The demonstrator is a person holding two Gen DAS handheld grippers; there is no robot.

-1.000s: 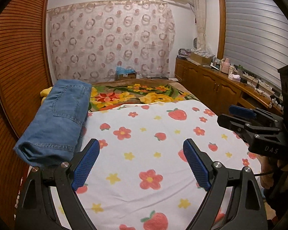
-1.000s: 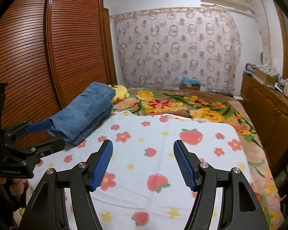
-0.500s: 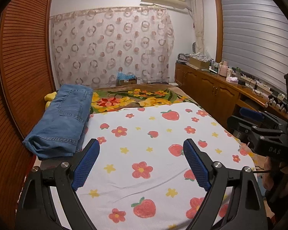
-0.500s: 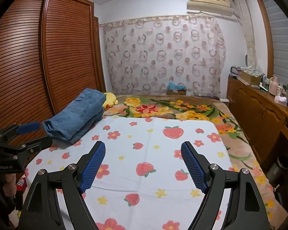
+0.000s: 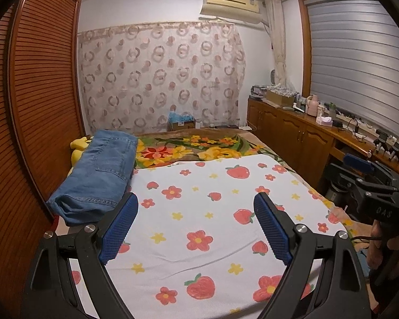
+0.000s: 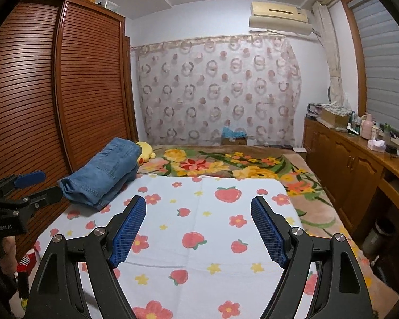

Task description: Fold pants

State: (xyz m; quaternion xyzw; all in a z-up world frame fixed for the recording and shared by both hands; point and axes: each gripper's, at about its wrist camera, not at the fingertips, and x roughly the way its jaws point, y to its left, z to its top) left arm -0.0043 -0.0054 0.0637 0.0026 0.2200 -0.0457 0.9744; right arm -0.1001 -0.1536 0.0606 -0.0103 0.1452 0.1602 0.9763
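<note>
Left wrist view: my left gripper (image 5: 195, 226) hides a corner of the folded jeans (image 5: 98, 178); both jaws stand released, empty. My right gripper (image 6: 198, 226) has just widened, farther back from the jeans than a second ago.

Both grippers pulled back from the folded jeans (image 5: 97, 175), right gripper (image 6: 198, 227) jaws just opened wider, apparently nothing between.

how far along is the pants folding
Looks done: the jeans lie folded in a compact stack at the bed's left edge, beside the wardrobe. In hand: nothing; the left gripper and right gripper are open and empty over the strawberry sheet. Nothing visibly left.
</note>
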